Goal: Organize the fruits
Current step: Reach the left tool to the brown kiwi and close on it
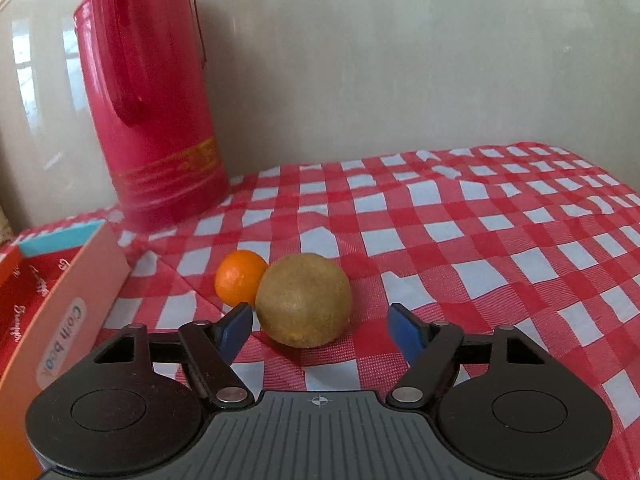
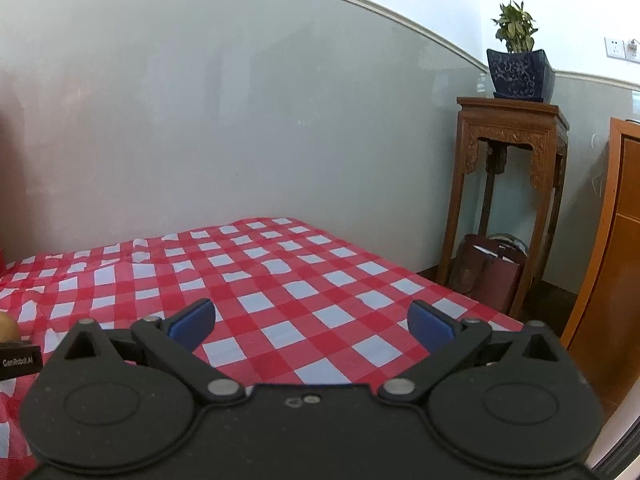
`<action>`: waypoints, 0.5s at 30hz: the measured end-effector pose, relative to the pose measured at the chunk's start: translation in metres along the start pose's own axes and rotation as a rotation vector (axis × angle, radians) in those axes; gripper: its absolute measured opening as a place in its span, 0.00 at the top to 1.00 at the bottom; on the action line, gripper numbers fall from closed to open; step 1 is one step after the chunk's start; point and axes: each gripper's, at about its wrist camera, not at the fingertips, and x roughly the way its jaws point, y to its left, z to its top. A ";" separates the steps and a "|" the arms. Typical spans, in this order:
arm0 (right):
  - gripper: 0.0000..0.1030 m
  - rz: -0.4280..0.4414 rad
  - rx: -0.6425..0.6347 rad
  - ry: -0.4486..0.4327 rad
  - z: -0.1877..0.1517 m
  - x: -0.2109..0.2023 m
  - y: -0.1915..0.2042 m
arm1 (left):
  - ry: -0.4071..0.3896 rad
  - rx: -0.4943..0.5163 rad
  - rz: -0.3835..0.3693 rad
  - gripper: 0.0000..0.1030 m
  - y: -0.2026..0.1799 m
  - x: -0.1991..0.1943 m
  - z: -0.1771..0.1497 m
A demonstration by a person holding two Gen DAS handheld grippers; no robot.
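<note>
Left wrist view: the left gripper (image 1: pixel 320 322), black with blue pads, stands with its jaws apart and unclamped around a round, brown, rough-skinned kiwi-like fruit (image 1: pixel 303 300) resting on the red-and-white checked tablecloth (image 1: pixel 460 248); the left pad sits just beside the fruit, the right pad clear of it. A small orange mandarin (image 1: pixel 236 280) lies touching the brown fruit from behind-left. An open orange-and-red cardboard box (image 1: pixel 60 312) stands at the left, a tall crimson plastic thermos flask (image 1: pixel 156 112) behind it. Right wrist view: the right gripper (image 2: pixel 312 320), jaws apart, holds nothing above bare cloth; the brown fruit shows only as a sliver at the left edge. Judged status: both fruits lie loose, neither gathered; the first pickup is pending and sorting appears barely begun.
</note>
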 end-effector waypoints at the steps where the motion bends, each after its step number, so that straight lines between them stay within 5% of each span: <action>1: 0.06 0.004 -0.002 0.005 0.000 0.001 0.000 | 0.002 -0.001 -0.005 0.27 0.000 0.001 0.001; 5: 0.06 0.012 -0.004 0.009 -0.001 0.001 0.002 | 0.002 0.012 0.003 0.28 -0.003 0.005 0.003; 9: 0.06 0.001 -0.004 0.000 0.000 0.001 0.003 | -0.008 0.022 0.028 0.50 -0.002 0.008 0.004; 15: 0.06 0.004 0.007 0.004 0.000 0.001 0.002 | -0.013 0.019 0.028 0.51 -0.001 0.006 0.005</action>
